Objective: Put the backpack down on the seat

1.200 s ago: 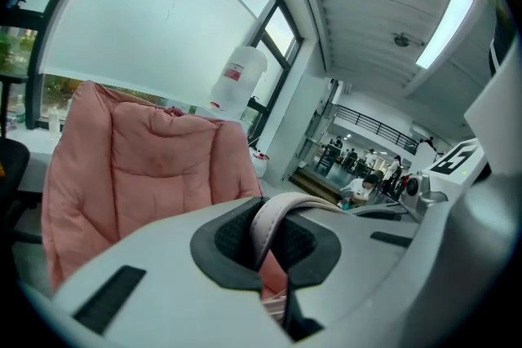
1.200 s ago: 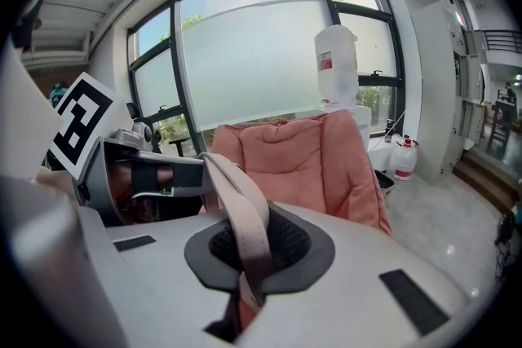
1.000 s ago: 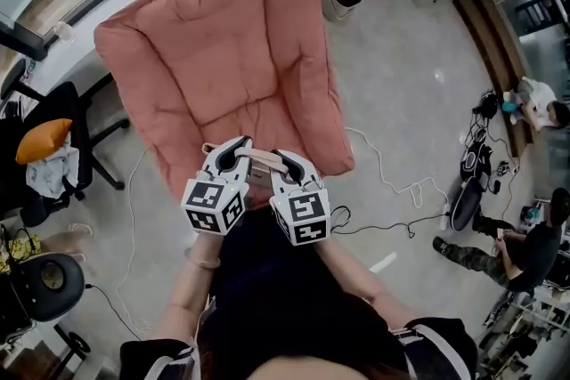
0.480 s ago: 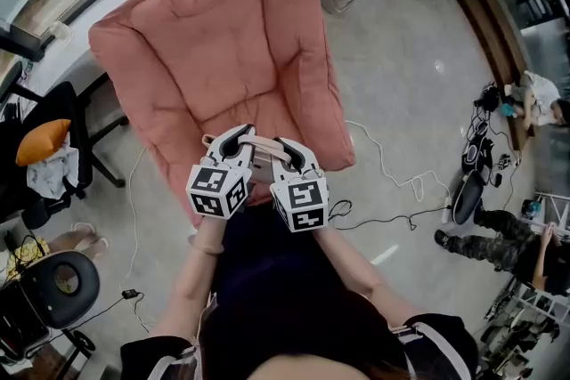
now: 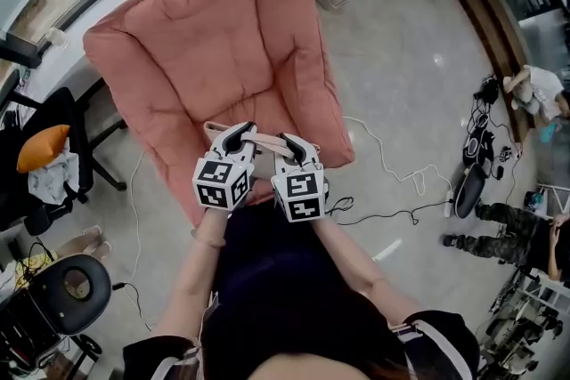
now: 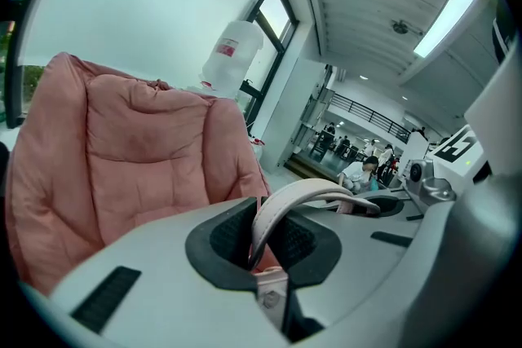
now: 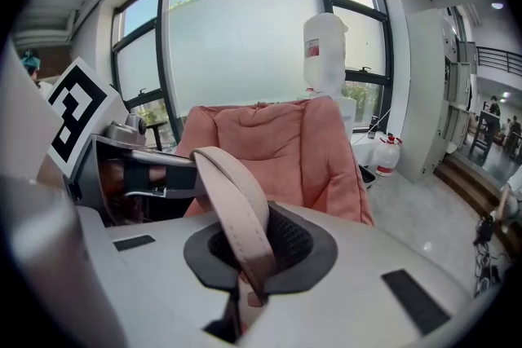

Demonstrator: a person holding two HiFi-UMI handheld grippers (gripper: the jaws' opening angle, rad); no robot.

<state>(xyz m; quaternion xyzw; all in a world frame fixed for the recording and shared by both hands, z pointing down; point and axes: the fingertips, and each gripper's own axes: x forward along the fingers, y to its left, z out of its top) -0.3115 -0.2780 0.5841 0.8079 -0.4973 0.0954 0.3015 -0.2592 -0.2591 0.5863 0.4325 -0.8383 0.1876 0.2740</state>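
The backpack's pale pink strap point(image 5: 264, 141) was pinched by left gripper point(image 5: 235, 138) and right gripper point(image 5: 289, 145); lowering slowly onto the far padded pink armchair point(image 5: 223, 40) seemed best.

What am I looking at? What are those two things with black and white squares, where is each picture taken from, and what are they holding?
A person holds a pair of tongs in each hand; the patterned cubes belong to them. One picture looks down from a camera on the person's head; the other two come from cameras riding on each pair. The left tongs and right tongs are both shut on one pale strap, over the front of a pink armchair.
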